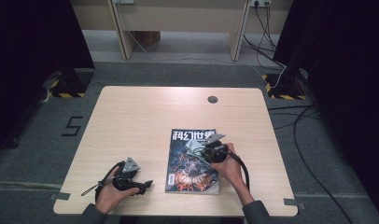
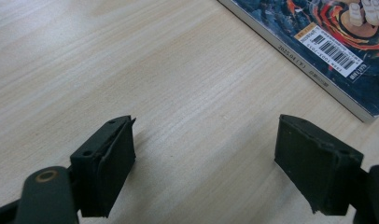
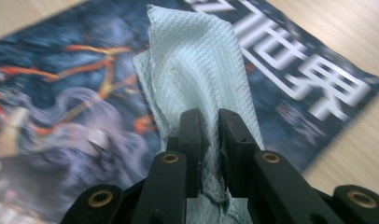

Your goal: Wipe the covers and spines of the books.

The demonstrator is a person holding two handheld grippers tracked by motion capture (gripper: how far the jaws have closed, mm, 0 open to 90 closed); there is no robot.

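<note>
A magazine (image 1: 192,163) with a dark illustrated cover and white title characters lies flat near the table's front edge. My right gripper (image 1: 200,150) hovers over its upper right part, shut on a pale blue-white textured cloth (image 3: 197,74) that stands up from the jaws over the magazine cover (image 3: 75,93). My left gripper (image 1: 148,185) rests low on the table to the left of the magazine, jaws wide open with bare wood between them (image 2: 204,154). The magazine's barcode corner (image 2: 334,51) lies just beyond its fingertips.
The light wooden table (image 1: 145,116) has a small round grommet (image 1: 212,99) near its far edge. Dark curtains flank both sides, cables run over the grey carpet at right, and a wooden desk stands at the back.
</note>
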